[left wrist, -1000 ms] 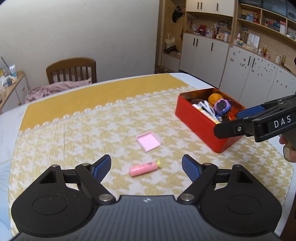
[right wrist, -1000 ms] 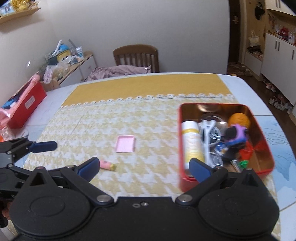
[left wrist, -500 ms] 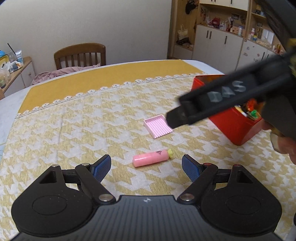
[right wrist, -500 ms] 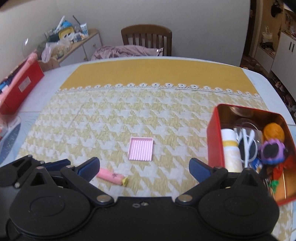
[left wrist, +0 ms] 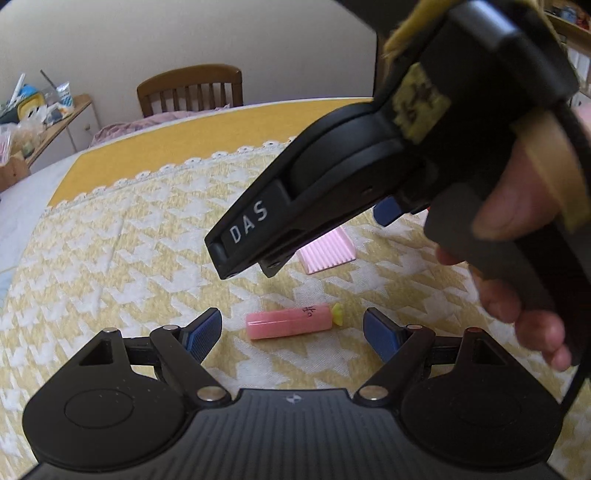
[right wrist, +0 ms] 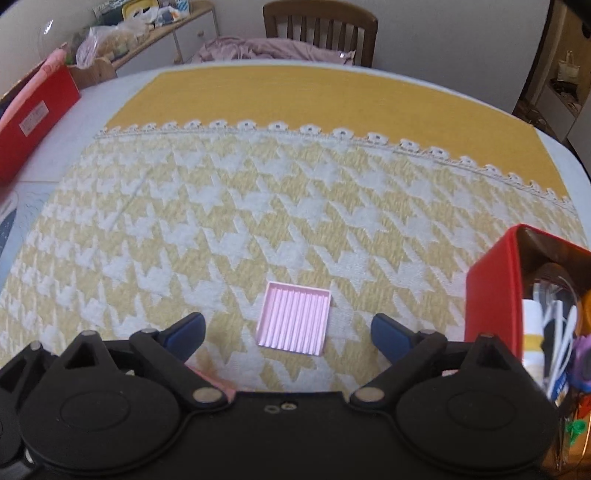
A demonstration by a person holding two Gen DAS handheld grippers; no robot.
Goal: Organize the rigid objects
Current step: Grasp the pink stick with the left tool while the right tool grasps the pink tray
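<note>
A pink tube with a yellow cap [left wrist: 293, 324] lies on the yellow houndstooth cloth, between the wide-apart fingers of my left gripper [left wrist: 292, 330], which is open and not touching it. A pink ribbed square tray [right wrist: 294, 322] lies flat between the fingers of my right gripper [right wrist: 288, 332]; its jaws are closing but stand well clear of the tray's sides. In the left wrist view the right gripper's body [left wrist: 332, 184], held by a hand [left wrist: 517, 236], hangs over the pink tray [left wrist: 328, 251] and hides most of it.
A red box [right wrist: 495, 295] with several items inside stands at the right on the cloth. A wooden chair [right wrist: 319, 33] with a pink garment stands beyond the table's far edge. Another red box [right wrist: 29, 122] and a cluttered side cabinet are at the left.
My right gripper has swung left from the red box and down over the pink tray. My left gripper has sunk closer around the pink tube.
</note>
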